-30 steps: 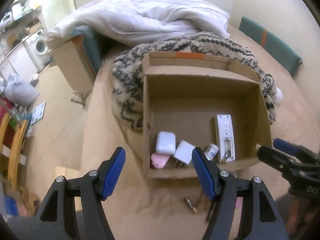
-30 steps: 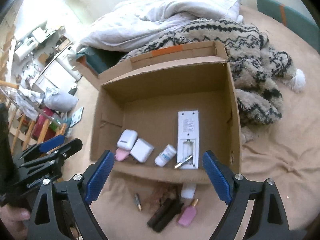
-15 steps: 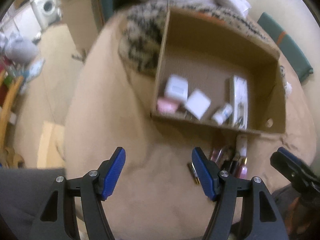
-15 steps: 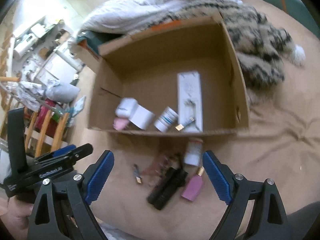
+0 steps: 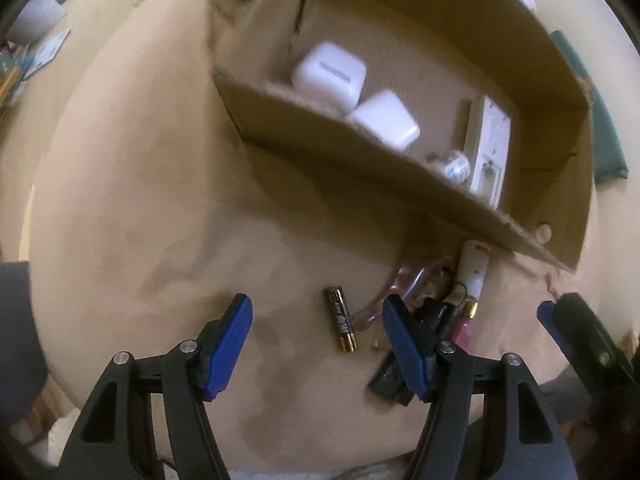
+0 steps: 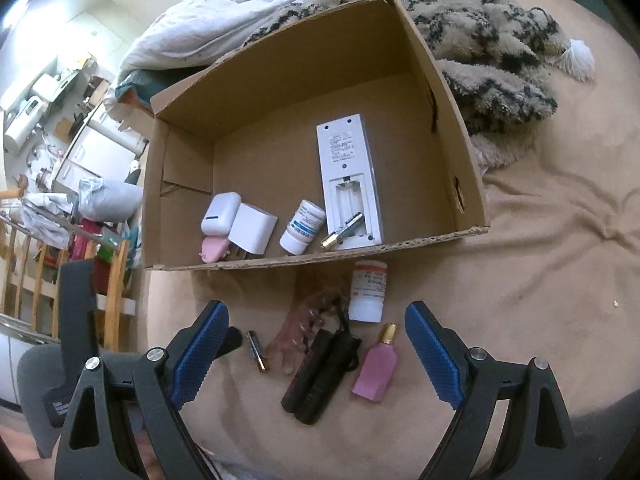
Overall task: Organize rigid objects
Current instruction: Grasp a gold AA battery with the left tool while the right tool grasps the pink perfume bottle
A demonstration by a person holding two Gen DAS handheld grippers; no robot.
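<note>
An open cardboard box [image 6: 460, 152] lies on the tan bed cover and holds a white remote [image 6: 348, 176], a white earbud case [image 6: 216, 218], a white charger [image 6: 254, 230], a small pill bottle [image 6: 302, 226] and a battery [image 6: 342, 234]. In front of the box lie a loose battery [image 5: 340, 318], a clear pink hair claw [image 6: 306, 328], two black tubes [image 6: 320, 372], a pink perfume bottle [image 6: 378, 364] and a white bottle [image 6: 368, 290]. My left gripper [image 5: 318, 346] is open, low over the battery. My right gripper [image 6: 316, 354] is open above the loose items.
A patterned fleece blanket [image 6: 492, 48] and a white duvet [image 6: 240, 12] lie behind the box. The bed edge drops to the floor at the left, where a wooden rack [image 6: 40, 276] and room clutter stand.
Both grippers have dropped and tilted down toward the loose items in front of the box. The left one has come close over the battery. Both stay open.
</note>
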